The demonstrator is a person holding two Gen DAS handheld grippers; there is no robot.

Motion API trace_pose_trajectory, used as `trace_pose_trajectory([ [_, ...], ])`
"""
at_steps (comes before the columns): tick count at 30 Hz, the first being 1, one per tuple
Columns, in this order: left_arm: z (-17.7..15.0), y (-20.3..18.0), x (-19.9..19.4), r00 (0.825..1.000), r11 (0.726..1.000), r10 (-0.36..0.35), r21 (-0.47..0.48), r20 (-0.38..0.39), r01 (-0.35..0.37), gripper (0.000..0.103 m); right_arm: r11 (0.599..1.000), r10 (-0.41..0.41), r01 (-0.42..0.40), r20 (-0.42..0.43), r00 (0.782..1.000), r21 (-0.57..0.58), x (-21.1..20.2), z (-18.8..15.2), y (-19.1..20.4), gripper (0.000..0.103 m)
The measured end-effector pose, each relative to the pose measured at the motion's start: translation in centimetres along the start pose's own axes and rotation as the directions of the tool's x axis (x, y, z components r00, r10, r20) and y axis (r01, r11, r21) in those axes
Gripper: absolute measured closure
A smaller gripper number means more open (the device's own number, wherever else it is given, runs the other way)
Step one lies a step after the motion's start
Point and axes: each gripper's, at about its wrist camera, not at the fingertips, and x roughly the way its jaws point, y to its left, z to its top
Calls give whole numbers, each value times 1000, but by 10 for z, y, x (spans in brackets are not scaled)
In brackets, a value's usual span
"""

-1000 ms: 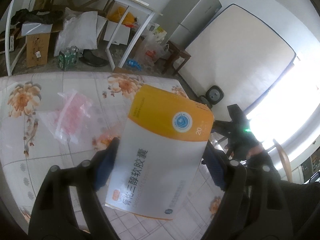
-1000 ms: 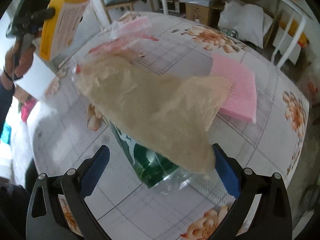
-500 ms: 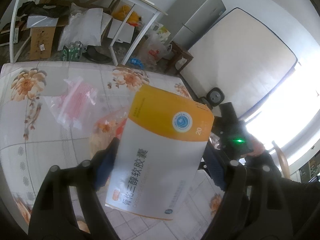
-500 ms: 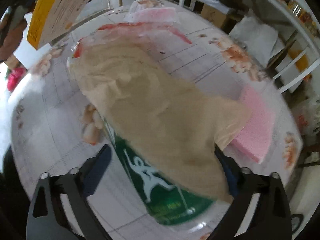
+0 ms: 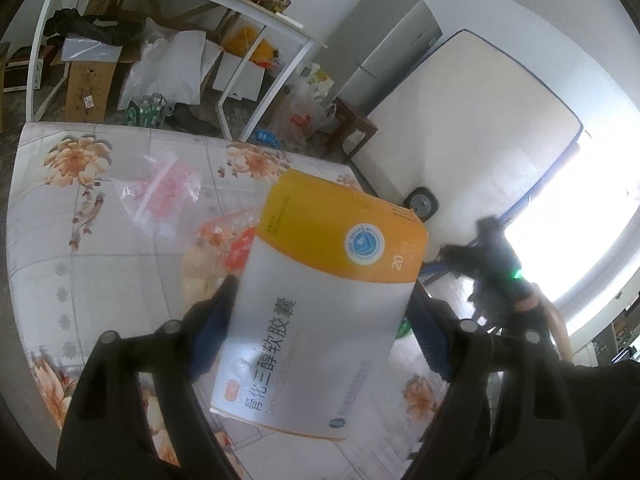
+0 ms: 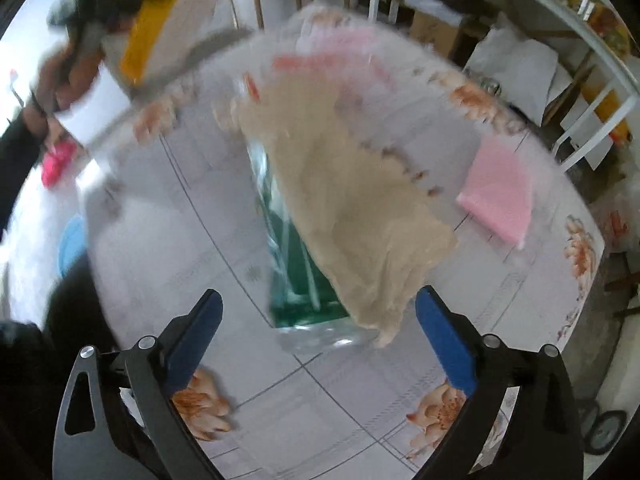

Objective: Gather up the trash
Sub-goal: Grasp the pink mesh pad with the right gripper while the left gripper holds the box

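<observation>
Left wrist: one medicine box gripped; right wrist: one tan bag

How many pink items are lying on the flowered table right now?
2. A flat pink pad lies near the table's right edge in the right wrist view; a clear bag with pink contents lies farther back, past the beige bag. More may be hidden under that bag.

Surroundings only: floral tablecloth, cluttered shelving, stored goods.

You have a flower-printed tablecloth underneath. Behind it stands a white-framed shelf unit with a cardboard box and white bags below. A grey cabinet and a leaning mattress line the wall.
</observation>
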Motion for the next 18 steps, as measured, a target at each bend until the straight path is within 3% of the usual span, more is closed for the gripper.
trace_pose_trajectory([
  [4,-9,-2,-12,1000,1000,-10,-4,20,10,26,997,21,-30,112,994,77,-35,11,-24,6],
  [6,-12,-3,-17,999,1000,-20,-8,30,20,26,982,59,-86,158,986,168,-38,20,-47,6],
  [8,-15,-3,-20,999,1000,-25,-9,35,25,26,959,97,-127,131,987,252,-27,27,-57,6],
  [11,-18,0,-20,999,999,-30,-17,36,30,26,979,82,-98,97,992,178,0,49,-43,6],
  [15,-23,3,-19,998,999,-36,-34,41,38,26,959,8,-44,127,992,280,11,60,-68,13],
  [18,-26,5,-17,998,998,-42,-41,41,44,26,897,-114,22,183,977,442,10,65,-123,13],
])
